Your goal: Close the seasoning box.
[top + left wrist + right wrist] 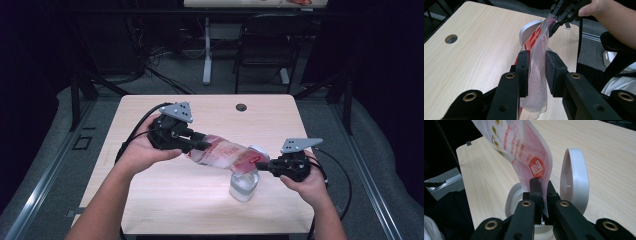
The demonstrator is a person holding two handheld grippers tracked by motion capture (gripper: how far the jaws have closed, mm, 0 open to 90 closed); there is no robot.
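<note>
Forearms of the person reached in from the near edge of the table [150, 200]. On the left, the left gripper [200, 145] had its fingers [523, 67] closed on the bottom end of a clear plastic pouch [225, 154] with red print; in the left gripper view the pouch ran up between both pads, pressed from each side. From there the pouch stretched rightward and slightly down, held off the table, to the right gripper [262, 164]. Its fingers [535, 187] were shut tight on the pouch's top edge, just under a round red label. Directly below that end stood a clear jar [244, 184], its white hinged lid [574, 177] standing upright beside the fingers.
</note>
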